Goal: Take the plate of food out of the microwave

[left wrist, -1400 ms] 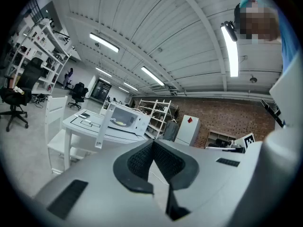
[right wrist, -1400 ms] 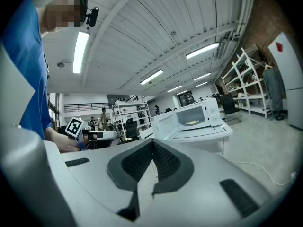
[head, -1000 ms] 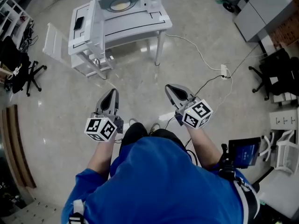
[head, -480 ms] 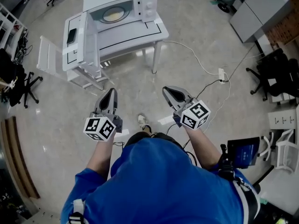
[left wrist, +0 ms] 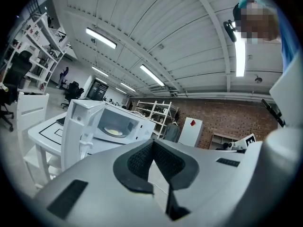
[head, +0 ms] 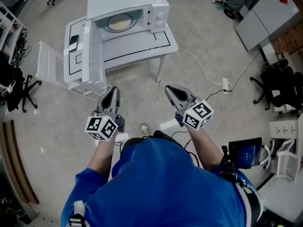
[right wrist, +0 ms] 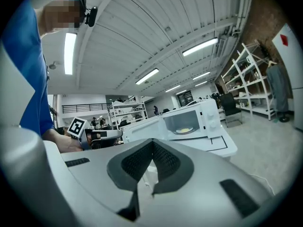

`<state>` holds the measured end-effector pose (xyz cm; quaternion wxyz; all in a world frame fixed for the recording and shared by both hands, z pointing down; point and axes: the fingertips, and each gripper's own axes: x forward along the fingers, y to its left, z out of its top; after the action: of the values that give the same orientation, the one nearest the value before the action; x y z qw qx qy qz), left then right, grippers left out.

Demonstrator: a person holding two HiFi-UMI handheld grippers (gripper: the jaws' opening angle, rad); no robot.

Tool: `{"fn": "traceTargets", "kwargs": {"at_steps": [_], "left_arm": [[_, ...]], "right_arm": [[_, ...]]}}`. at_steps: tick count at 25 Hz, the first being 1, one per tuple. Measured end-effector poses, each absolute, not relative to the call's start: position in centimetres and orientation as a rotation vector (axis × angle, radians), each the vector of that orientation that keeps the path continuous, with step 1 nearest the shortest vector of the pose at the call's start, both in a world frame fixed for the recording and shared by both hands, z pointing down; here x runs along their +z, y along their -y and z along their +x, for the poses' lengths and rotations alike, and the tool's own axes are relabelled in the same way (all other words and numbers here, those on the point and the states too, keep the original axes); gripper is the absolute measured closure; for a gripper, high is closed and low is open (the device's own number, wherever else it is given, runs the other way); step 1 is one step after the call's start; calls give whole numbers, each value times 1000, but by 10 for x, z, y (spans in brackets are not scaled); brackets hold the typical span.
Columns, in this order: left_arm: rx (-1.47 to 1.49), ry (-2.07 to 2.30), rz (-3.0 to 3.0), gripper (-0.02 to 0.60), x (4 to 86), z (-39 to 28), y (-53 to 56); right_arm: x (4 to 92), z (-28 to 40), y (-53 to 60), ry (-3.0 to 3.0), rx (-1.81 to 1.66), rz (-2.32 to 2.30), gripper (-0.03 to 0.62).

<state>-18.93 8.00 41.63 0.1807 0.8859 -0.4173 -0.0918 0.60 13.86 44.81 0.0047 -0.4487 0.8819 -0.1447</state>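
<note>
White microwave (head: 128,6) stands on a white worktop (head: 147,37), its door (head: 93,56) swung wide, the plate of food (head: 119,21) pale yellow inside. The left tool (head: 114,91) and the right tool (head: 171,90) point toward it from well short, jaws together, empty. Only the head view shows the power strip (head: 226,84) on the floor.

We see a bright room. Long ceiling lights (left wrist: 101,38) shine white in both gripper views. One strip at 2 o'clock in the left gripper view glares hard. The shiny floor (head: 142,93) in the head view has pale glints and only a faint shadow under the table (head: 137,44). The microwave (head: 132,1) is darker inside. Both gripper views bulge like fishbowls, with black corners. Far things look a bit fuzzy.
</note>
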Motion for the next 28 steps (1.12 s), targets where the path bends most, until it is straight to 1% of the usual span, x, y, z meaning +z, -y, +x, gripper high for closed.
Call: {"fn": "traceTargets", "kwargs": {"at_steps": [14,28], "left_arm": [[-269,1235,2457,572,426,-172,-19],[-258,1477,2340,572,435,-119,89]], "right_arm": [[458,23,-51,-2809,-475,-1348,594],[464,76,76,-2955,-484,-1095,594]]}}
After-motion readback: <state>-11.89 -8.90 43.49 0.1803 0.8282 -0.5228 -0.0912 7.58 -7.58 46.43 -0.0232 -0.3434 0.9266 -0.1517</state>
